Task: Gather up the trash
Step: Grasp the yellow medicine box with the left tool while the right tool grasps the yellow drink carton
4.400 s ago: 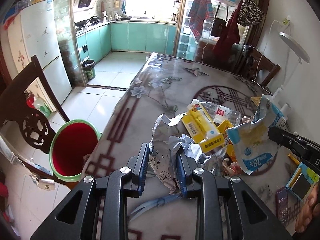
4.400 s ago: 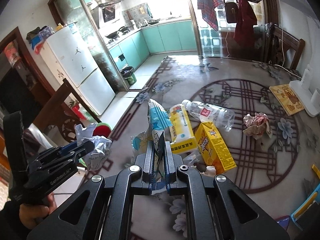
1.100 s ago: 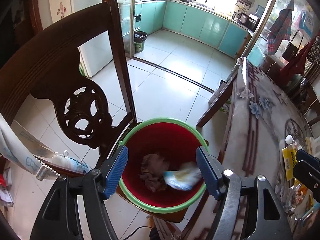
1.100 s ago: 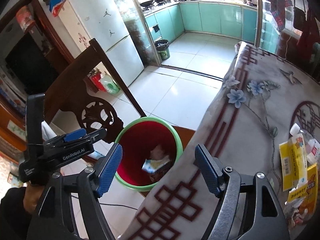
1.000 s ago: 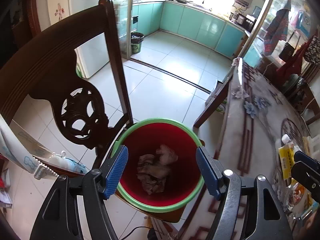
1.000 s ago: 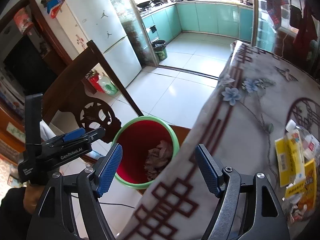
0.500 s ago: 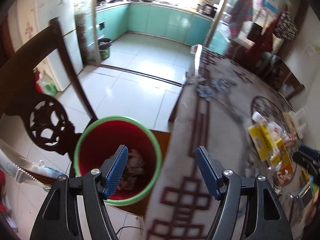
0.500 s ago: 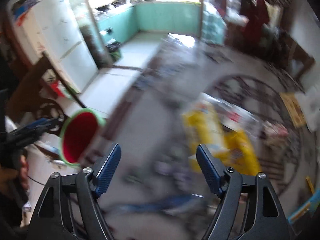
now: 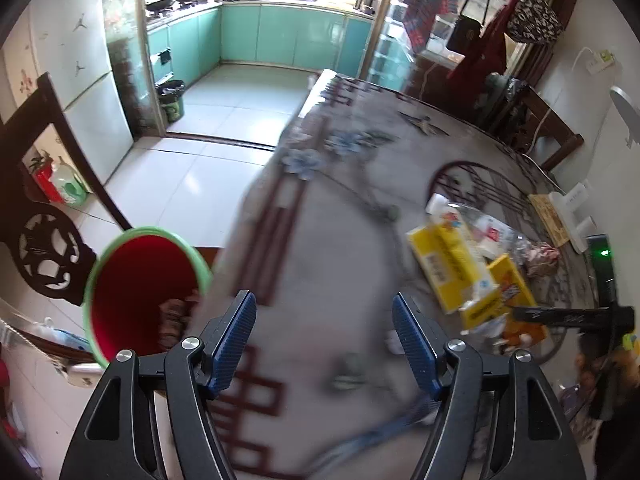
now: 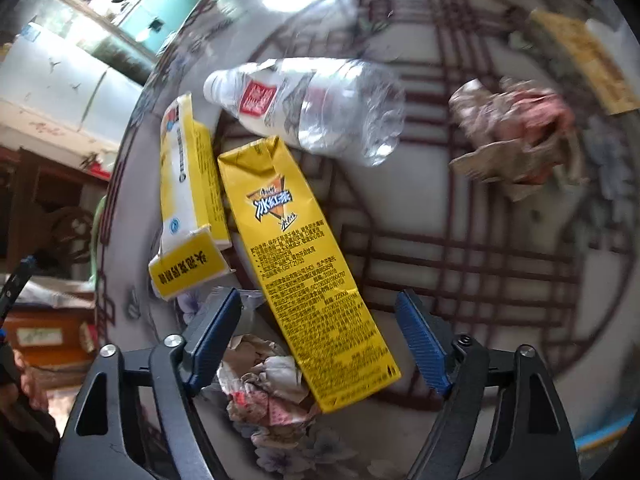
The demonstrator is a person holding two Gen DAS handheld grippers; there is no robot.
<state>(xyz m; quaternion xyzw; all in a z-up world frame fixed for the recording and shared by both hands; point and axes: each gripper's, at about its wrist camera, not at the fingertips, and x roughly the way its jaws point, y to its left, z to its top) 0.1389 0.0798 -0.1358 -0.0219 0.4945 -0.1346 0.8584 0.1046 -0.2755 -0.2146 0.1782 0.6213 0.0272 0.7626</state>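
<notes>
My right gripper is open, close above a yellow drink carton that lies between its jaws on the table. Beside the carton lie a yellow-and-white box, a clear plastic bottle, a crumpled wrapper and a crumpled paper wad. My left gripper is open and empty above the table edge. The red bin with a green rim stands on the floor at lower left and holds crumpled trash. The trash pile shows in the left wrist view at the right.
A dark carved wooden chair stands beside the bin. The patterned table runs toward the kitchen. A yellow pad and white items lie at the table's far right. The right gripper's body shows in the left view.
Both grippers let their trash fall into the bin and swung back to the table. The right gripper has dropped close over the yellow carton; the left has turned rightward from the bin.
</notes>
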